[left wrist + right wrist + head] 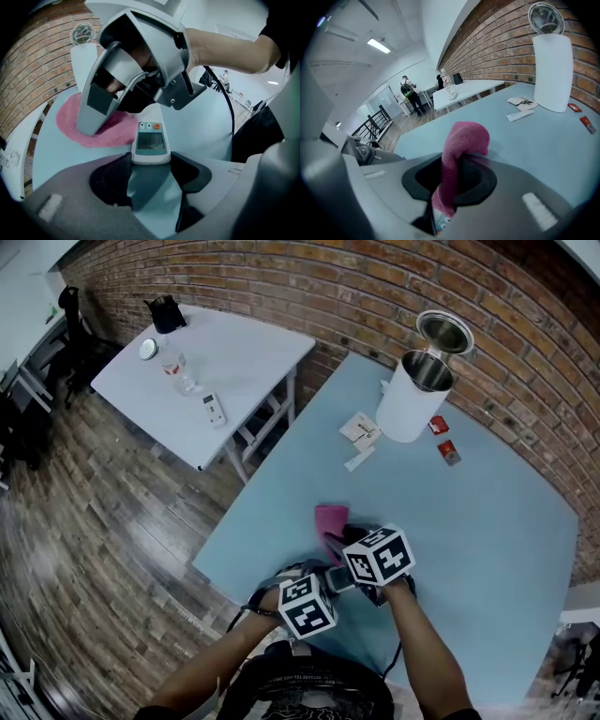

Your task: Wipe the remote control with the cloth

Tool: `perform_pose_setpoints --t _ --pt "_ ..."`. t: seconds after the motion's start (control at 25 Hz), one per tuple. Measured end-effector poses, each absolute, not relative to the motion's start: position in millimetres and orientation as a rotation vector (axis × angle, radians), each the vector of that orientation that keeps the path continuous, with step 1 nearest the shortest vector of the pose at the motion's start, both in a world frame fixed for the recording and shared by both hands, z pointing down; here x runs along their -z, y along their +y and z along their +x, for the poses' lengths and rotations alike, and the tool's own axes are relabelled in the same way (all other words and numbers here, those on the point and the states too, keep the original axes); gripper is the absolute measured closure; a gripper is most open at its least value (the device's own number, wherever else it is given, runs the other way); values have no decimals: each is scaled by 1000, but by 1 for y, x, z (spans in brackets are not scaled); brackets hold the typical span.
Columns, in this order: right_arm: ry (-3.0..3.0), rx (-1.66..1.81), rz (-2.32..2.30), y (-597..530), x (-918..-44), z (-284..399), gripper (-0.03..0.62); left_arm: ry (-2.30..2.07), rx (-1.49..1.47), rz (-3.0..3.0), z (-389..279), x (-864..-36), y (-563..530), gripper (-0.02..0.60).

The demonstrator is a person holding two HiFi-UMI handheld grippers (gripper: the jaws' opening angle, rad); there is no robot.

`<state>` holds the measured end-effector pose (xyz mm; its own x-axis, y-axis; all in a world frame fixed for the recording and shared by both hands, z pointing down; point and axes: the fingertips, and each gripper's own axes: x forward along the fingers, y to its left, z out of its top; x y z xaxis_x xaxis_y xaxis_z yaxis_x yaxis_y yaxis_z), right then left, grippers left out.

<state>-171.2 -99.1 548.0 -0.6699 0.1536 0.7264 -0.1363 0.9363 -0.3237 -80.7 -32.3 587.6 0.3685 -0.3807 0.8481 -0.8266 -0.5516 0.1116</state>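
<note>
A white remote control with a small screen lies on the light blue table. Its near end sits between the pads of my left gripper, which is shut on it. My right gripper is shut on a pink cloth that stands up out of its jaws. In the left gripper view the right gripper's finger rests on the pink cloth, spread just left of the remote's far end. In the head view both grippers are close together at the near table edge: the left gripper, the right gripper and the cloth beyond them.
A tall white container with an open lid stands at the far side, with paper slips and red packets beside it. A second white table stands left across a gap. A person stands far off.
</note>
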Motion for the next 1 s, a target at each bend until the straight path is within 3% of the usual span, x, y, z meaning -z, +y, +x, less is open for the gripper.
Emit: perform_pose_setpoints --t 1.0 --pt "-2389 -553 191 -109 -539 -168 526 -1164 -1043 2087 -85 -588 -37 311"
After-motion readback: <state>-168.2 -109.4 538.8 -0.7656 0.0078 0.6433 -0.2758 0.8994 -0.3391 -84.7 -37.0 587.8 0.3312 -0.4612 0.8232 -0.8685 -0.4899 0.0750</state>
